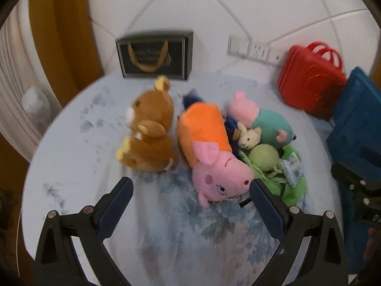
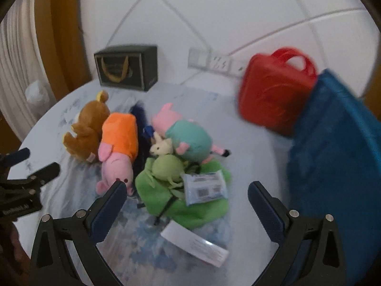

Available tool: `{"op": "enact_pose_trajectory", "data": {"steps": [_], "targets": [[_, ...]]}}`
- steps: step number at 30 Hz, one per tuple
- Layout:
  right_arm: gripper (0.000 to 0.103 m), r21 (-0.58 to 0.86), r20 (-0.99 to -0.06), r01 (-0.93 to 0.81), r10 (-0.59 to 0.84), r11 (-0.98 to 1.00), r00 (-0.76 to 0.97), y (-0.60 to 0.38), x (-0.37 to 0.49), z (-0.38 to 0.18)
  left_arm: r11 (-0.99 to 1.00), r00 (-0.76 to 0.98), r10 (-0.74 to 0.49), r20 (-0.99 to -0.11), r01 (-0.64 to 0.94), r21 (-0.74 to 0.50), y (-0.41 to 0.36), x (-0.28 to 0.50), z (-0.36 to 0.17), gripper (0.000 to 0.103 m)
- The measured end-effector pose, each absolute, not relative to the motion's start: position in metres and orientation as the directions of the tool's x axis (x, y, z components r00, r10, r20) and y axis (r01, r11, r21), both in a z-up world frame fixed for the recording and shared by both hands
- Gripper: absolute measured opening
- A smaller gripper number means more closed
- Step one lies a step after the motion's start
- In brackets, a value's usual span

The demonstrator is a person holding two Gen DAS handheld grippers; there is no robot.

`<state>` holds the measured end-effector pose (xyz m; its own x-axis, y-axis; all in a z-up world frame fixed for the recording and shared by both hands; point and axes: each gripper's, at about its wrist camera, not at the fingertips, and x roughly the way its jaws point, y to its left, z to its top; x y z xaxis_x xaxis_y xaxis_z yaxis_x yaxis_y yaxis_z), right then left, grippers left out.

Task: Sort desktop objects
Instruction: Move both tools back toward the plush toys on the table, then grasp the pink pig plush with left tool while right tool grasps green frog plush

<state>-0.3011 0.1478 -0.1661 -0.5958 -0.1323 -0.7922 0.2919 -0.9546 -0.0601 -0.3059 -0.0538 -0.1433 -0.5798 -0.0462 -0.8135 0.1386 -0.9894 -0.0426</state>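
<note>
Left wrist view: left gripper point(image 1: 191, 189) hangs over the cloth with its fingers spread wide and nothing between them; the pink pig in the orange dress point(image 1: 209, 152) lies just ahead, snout nearly at the right finger.
Right wrist view: right gripper point(image 2: 187, 190) is spread just as wide, also empty, hovering above the green plush point(image 2: 166, 183) and the small packet point(image 2: 204, 187) resting on it.
Pile: brown bear point(image 1: 148, 131) at the left, touching the pig; pig in the teal shirt point(image 1: 266, 121) and a little cream bunny point(image 1: 248, 137) packed in behind.
Bins: red bag point(image 2: 273, 95) and blue bag point(image 2: 338, 147) stand at the right, black gift bag point(image 1: 154, 54) at the back.
Step, my read: choosing a first toy; no grasp begun.
Do it well: take an outer toy, straddle its body rather than an ear or tag, close firmly since plush squashes, lift straight so neighbours don't drag.
Watch: the loose packet could slide off if the green plush is lifted first.
</note>
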Motion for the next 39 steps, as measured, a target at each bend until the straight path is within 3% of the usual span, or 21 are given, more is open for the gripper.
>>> {"op": "enact_pose_trajectory", "data": {"steps": [11,13,14,16,18,26,27,30,32,33,39], "targets": [[0.103,0.057,-0.888,0.291,-0.182,-0.955,-0.423,0.142,-0.396,-0.251,-0.993,-0.422,-0.030,-0.906,0.118,-0.021,-0.041,-0.407,-0.221,0.100],[0.102,0.067,-0.893,0.305,-0.193,-0.950,-0.406,0.138,-0.402,-0.261,-0.992,-0.406,0.029,-0.913,0.102,-0.077,-0.040,-0.416,-0.234,0.100],[0.100,0.067,-0.896,0.316,-0.197,-0.946,-0.398,0.134,-0.404,-0.266,-0.992,-0.402,0.031,-0.915,0.101,-0.079,-0.039,-0.420,-0.237,0.100],[0.080,0.062,-0.901,0.333,-0.196,-0.941,-0.387,0.128,-0.407,-0.274,-0.995,-0.399,0.012,-0.917,0.087,-0.051,-0.035,-0.427,-0.244,0.100],[0.068,0.068,-0.910,0.349,-0.202,-0.934,-0.362,0.121,-0.411,-0.283,-0.994,-0.379,0.022,-0.925,0.093,-0.062,-0.034,-0.433,-0.252,0.100],[0.070,0.122,-0.924,0.378,-0.244,-0.918,-0.295,0.115,-0.422,-0.302,-0.991,-0.346,0.033,-0.938,0.112,-0.076,-0.037,-0.443,-0.270,0.099],[0.072,0.137,-0.925,0.376,-0.255,-0.917,-0.283,0.116,-0.424,-0.304,-0.991,-0.349,0.034,-0.937,0.109,-0.076,-0.037,-0.443,-0.270,0.098],[0.074,0.168,-0.922,0.374,-0.280,-0.912,-0.267,0.116,-0.427,-0.309,-0.990,-0.358,0.042,-0.933,0.111,-0.087,-0.036,-0.439,-0.266,0.080],[0.070,0.178,-0.924,0.379,-0.287,-0.908,-0.253,0.112,-0.428,-0.313,-0.988,-0.371,0.060,-0.926,0.113,-0.109,-0.037,-0.433,-0.262,0.075],[0.062,0.183,-0.925,0.392,-0.293,-0.902,-0.241,0.108,-0.427,-0.315,-0.987,-0.377,0.066,-0.924,0.109,-0.115,-0.036,-0.430,-0.259,0.072],[0.059,0.082,-0.918,0.422,-0.233,-0.903,-0.321,0.097,-0.410,-0.295,-0.989,-0.432,0.058,-0.900,0.096,-0.110,-0.037,-0.403,-0.234,0.066]]}}
